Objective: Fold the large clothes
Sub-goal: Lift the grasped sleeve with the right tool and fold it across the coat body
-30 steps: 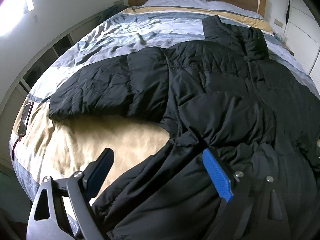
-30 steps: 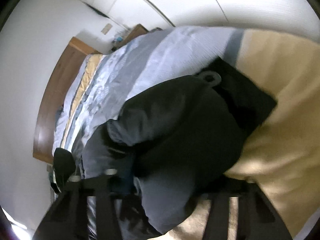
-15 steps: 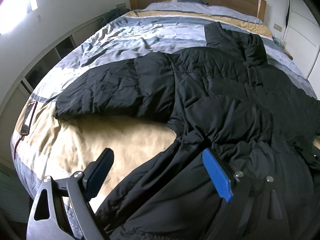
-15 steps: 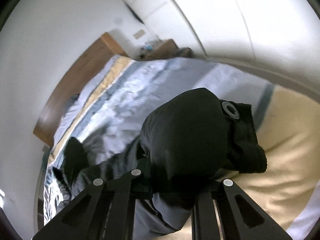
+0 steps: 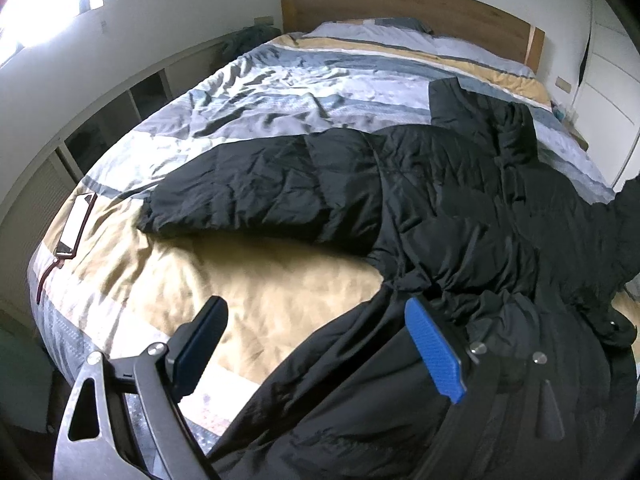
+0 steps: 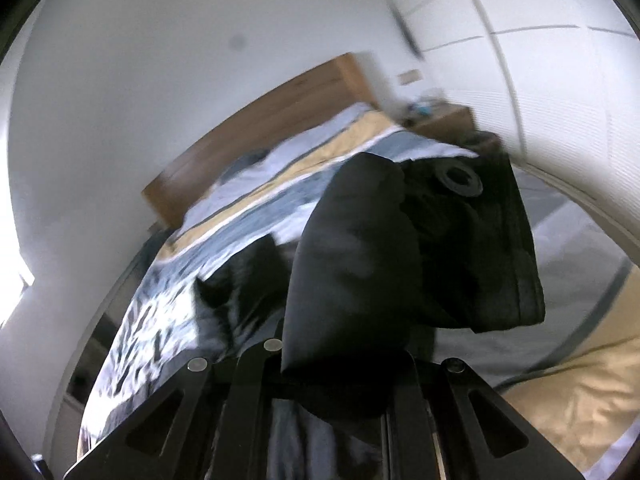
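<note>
right hand-held gripper clamped on the jacket, left one wide apart

from my left wrist view i see the black puffer jacket [image 5: 460,200] spread across the bed [image 5: 260,92], filling the frame from 9 o'clock round to 4 o'clock. one sleeve [image 5: 248,196] lies flat toward 9 o'clock, its cuff resting where the grey stripes meet the tan band of the duvet. the hood end points toward 1 o'clock, near the wooden headboard [image 5: 400,4]. a phone [image 5: 76,226] sits on the duvet's edge at 9 o'clock, well apart from the jacket.

my left hand-held gripper [image 5: 316,344] has its jaws wide apart, one pad over bare tan duvet, the blue pad over the jacket's lower folds. nothing is pinched between them.

in my right wrist view, the right hand-held gripper [image 6: 340,364] is closed tight on a bunch of the jacket, and the fabric bulges up toward 12 o'clock, lifted clear of the bed. a round eyelet [image 6: 460,179] shows on the raised part at 1 o'clock. the view is blurred.
</note>
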Tool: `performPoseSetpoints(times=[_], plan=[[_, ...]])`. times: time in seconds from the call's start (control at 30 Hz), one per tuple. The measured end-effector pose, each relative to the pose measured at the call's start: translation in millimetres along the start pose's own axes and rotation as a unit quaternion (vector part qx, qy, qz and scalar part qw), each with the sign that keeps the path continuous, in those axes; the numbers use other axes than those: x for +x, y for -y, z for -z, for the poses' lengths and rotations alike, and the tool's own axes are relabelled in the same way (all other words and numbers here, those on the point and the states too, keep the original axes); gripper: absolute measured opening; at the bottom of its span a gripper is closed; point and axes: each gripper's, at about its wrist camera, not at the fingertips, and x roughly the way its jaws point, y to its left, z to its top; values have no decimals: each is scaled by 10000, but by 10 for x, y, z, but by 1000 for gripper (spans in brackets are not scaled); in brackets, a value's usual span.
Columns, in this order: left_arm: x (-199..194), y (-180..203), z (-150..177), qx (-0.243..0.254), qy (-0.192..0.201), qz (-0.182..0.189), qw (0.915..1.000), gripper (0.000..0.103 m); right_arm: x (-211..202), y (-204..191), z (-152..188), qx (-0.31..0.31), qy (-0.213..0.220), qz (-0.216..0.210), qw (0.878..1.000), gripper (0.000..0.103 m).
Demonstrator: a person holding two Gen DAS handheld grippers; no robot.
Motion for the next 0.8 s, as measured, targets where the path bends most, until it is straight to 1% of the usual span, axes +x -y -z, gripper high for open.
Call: performPoseSetpoints(times=[0.17, 0.27, 0.43, 0.53, 0.67, 0.8], plan=[[-89, -164, 16, -128, 41, -5, 9999, 91, 80, -486, 188, -413, -261, -283, 9984, 11], [-128, -240, 31, -180, 60, -3, 9998, 91, 156, -637, 305, -590, -443, -345, 9967, 12], [-129, -339, 91, -255, -9, -13, 9997, 91, 274, -917, 665, -832, -800, -430, 9924, 12], [-113, -381, 121, -282, -43, -29, 9996, 91, 394, -1076, 902, -1063, -1036, -426, 9880, 14], [-79, -395, 151, -291, -98, -39, 9995, 91, 530, -1153, 1201, -1361, -1316, -384, 9812, 18], [-50, -378, 166, -284, -135, -32, 9995, 91, 618, -1235, 1561, -1722, -1611, -370, 9711, 25]])
